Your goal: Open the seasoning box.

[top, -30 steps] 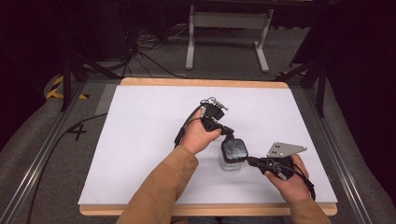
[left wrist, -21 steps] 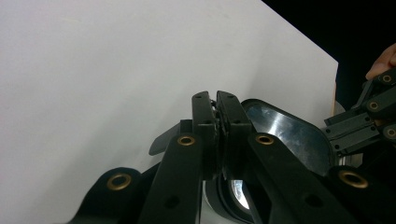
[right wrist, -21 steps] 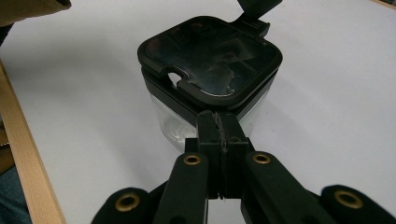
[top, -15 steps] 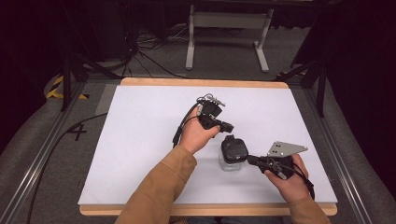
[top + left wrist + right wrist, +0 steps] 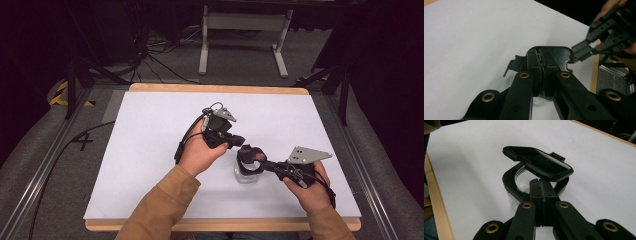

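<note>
A small clear container [image 5: 245, 176] with a black rim stands on the white table top [image 5: 150, 150]. Its black hinged lid [image 5: 539, 161] is tilted up, so the mouth is uncovered. My right gripper [image 5: 541, 185] is shut on the near side of the rim [image 5: 510, 182], just under the lid's hinge. My left gripper [image 5: 239, 141] hovers just left of and above the lid [image 5: 251, 154], apart from it. Its jaws have just been closing, and its pads [image 5: 537, 60] meet with nothing between them. In the left gripper view the lid [image 5: 560, 51] lies beyond the tips, with the right gripper [image 5: 577, 53] reaching in from the right.
The white sheet lies on a wooden board whose edge [image 5: 215, 88] shows at the back. A metal stand [image 5: 242, 22] and cables [image 5: 150, 60] sit on the floor behind the table. A grey plate [image 5: 307, 154] tops the right gripper.
The left hand has drawn back from the lid, rising and moving up and left in the high view. The right hand and the container have stayed in place.
</note>
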The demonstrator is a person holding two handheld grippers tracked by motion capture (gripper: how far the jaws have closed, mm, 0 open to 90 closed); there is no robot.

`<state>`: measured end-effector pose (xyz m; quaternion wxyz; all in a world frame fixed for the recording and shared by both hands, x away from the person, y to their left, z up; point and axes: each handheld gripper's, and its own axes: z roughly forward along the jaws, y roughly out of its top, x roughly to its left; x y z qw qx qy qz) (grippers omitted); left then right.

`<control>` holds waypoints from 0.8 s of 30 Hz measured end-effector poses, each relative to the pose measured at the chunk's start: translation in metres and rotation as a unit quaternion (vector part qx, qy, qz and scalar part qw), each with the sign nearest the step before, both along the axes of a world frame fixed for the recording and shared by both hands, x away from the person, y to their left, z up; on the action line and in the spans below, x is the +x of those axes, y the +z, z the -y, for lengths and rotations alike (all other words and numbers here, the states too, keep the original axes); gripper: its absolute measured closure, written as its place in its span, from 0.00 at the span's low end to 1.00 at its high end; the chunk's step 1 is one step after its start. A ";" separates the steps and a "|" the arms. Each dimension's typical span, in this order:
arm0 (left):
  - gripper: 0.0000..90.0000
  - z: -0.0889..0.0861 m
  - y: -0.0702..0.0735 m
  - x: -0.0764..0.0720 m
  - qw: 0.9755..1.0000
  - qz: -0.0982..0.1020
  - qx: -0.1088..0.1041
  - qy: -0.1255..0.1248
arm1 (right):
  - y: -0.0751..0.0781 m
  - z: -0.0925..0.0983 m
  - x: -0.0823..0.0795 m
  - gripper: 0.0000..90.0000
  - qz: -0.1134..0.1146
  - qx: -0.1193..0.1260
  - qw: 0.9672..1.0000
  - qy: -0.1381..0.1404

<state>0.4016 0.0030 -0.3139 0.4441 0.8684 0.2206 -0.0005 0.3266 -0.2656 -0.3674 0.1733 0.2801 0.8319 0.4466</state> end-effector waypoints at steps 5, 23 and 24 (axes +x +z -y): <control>0.98 -0.004 0.002 -0.028 1.000 0.020 0.006 -0.015 | 0.005 -0.003 0.005 1.00 0.008 0.009 1.000 0.006; 0.97 0.023 -0.058 -0.044 0.999 0.033 -0.014 -0.013 | 0.013 -0.011 0.019 1.00 0.023 0.022 0.999 0.009; 0.99 0.024 -0.059 -0.044 0.999 0.031 -0.010 -0.012 | 0.013 -0.012 0.020 1.00 0.026 0.022 0.999 0.011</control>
